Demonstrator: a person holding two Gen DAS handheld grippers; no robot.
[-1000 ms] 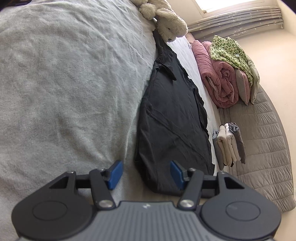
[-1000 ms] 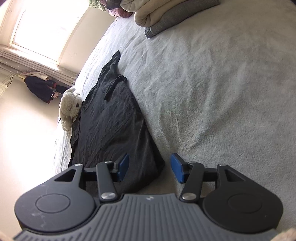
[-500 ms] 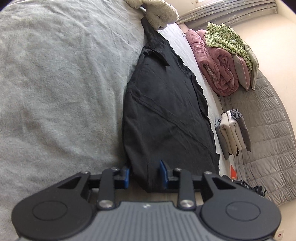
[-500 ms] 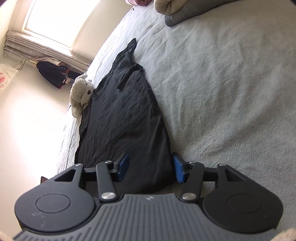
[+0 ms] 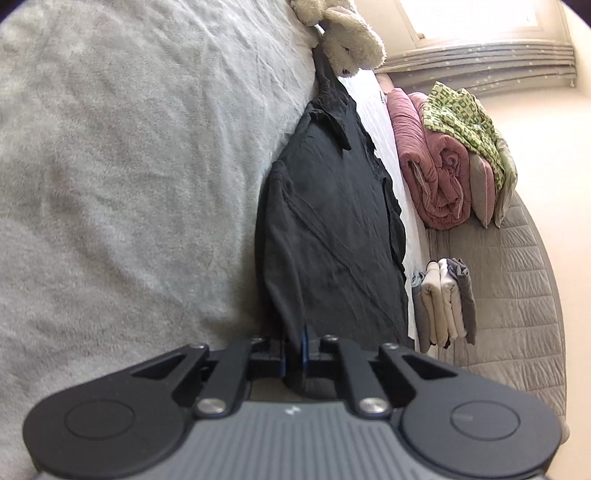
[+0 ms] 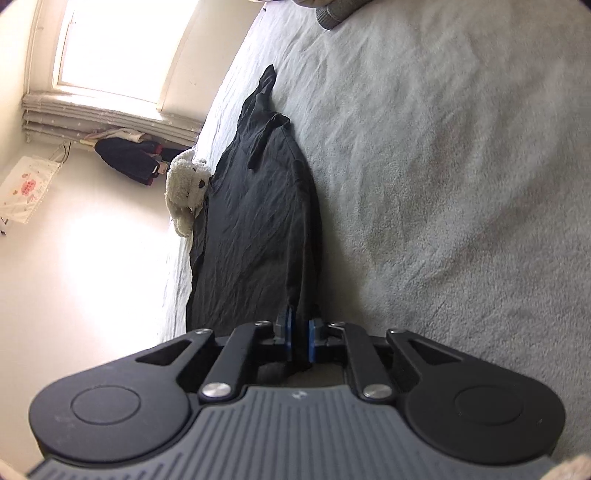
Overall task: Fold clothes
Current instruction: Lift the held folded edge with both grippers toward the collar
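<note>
A black shirt (image 5: 332, 229) lies flat and lengthways on the grey blanket (image 5: 129, 166), collar towards the far end. My left gripper (image 5: 294, 350) is at the shirt's near hem corner, its jaws closing with the blue pads pressing a pinch of black cloth. In the right wrist view the same black shirt (image 6: 255, 229) stretches away from my right gripper (image 6: 299, 339). Its jaws are closing too, and a fold of the other hem corner sits clamped between its pads.
A cream plush toy (image 5: 347, 33) lies at the shirt's far end, the plush toy (image 6: 184, 188) also showing in the right view. Rolled pink bedding (image 5: 432, 162), a green patterned garment (image 5: 461, 122) and a stack of folded clothes (image 5: 443, 299) sit on a quilted grey mattress (image 5: 517, 295).
Both grippers went from open to closed on the shirt's near hem. Each edged forward so that the cloth came between its pads.
</note>
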